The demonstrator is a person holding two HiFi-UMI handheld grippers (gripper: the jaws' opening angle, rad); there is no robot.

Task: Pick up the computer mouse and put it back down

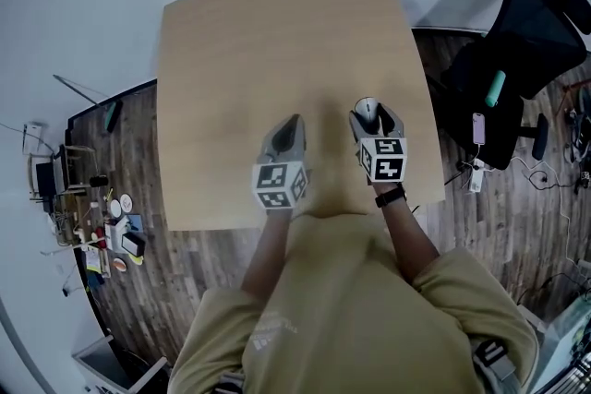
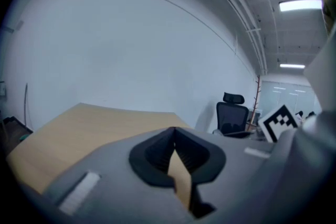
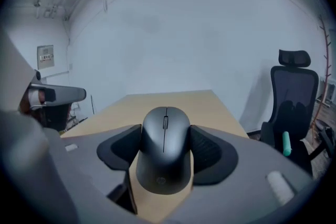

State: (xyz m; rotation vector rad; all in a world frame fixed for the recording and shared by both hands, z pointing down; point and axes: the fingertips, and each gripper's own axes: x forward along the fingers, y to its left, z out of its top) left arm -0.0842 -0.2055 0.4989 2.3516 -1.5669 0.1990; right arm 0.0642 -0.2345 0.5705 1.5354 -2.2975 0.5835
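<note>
Jaws of right gripper [image 3: 166, 136] clamp the computer mouse [image 3: 164, 168] by its flanks; left gripper [image 2: 175, 141] jaws together, empty. I judge the mouse light, rigid, slick; the flanks suit.

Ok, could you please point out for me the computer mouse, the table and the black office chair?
computer mouse [image 3: 164, 152]: right gripper view, on its top shell, below the scroll wheel.
table [image 1: 277, 41]: head view, on the bare wooden top.
black office chair [image 3: 294, 97]: right gripper view, on its backrest.
</note>
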